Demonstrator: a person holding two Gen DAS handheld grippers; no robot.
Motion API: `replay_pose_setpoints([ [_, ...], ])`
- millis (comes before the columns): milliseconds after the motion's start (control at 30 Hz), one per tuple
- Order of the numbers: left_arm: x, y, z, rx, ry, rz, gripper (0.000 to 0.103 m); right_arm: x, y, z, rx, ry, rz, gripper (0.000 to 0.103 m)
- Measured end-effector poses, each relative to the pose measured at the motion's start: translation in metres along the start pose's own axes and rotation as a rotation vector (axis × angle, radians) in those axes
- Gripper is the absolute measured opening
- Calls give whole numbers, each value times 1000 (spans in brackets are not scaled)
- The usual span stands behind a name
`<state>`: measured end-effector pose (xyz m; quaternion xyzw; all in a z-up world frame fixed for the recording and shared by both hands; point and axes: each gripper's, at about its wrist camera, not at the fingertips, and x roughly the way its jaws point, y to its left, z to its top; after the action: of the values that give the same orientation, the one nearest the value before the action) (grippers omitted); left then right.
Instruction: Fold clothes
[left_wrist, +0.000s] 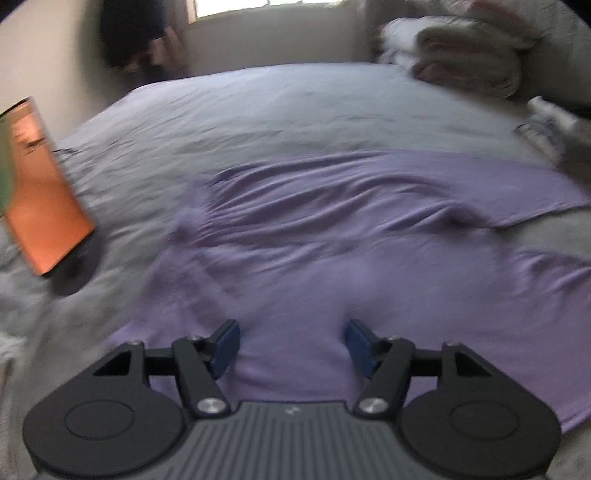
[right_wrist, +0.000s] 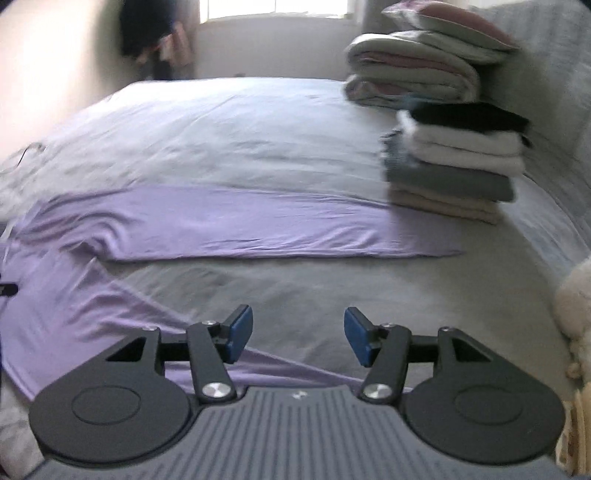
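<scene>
One lilac garment (left_wrist: 332, 236) lies spread on the grey bedsheet (left_wrist: 258, 110), rumpled into long soft ridges, with one straight-edged panel stretching toward a stack of folded clothes (right_wrist: 454, 162). Both tongs gape wide and hold nothing: the left gripper (left_wrist: 292, 347) hangs over the lilac cloth, the right gripper (right_wrist: 298, 334) over bare sheet by the garment's edge. An orange box (left_wrist: 44, 192) stands at the left.
</scene>
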<state>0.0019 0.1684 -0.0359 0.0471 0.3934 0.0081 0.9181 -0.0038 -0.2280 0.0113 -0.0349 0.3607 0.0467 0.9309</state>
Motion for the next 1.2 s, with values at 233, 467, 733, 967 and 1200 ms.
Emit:
replay_pose_setpoints([
  [233, -14, 20, 17, -84, -46, -6, 78, 12, 48, 23, -50, -3, 76, 66],
  [467, 7, 40, 6, -258, -127, -61, 66, 31, 101, 42, -145, 9, 144, 66],
  [733, 29, 51, 18, -293, -99, -32, 66, 71, 166, 67, -225, 21, 248, 71],
  [967, 30, 59, 20, -310, -80, -57, 66, 111, 210, 89, -277, 36, 290, 72],
  [1200, 36, 69, 17, -296, -80, -103, 62, 146, 243, 113, -361, 29, 310, 76],
])
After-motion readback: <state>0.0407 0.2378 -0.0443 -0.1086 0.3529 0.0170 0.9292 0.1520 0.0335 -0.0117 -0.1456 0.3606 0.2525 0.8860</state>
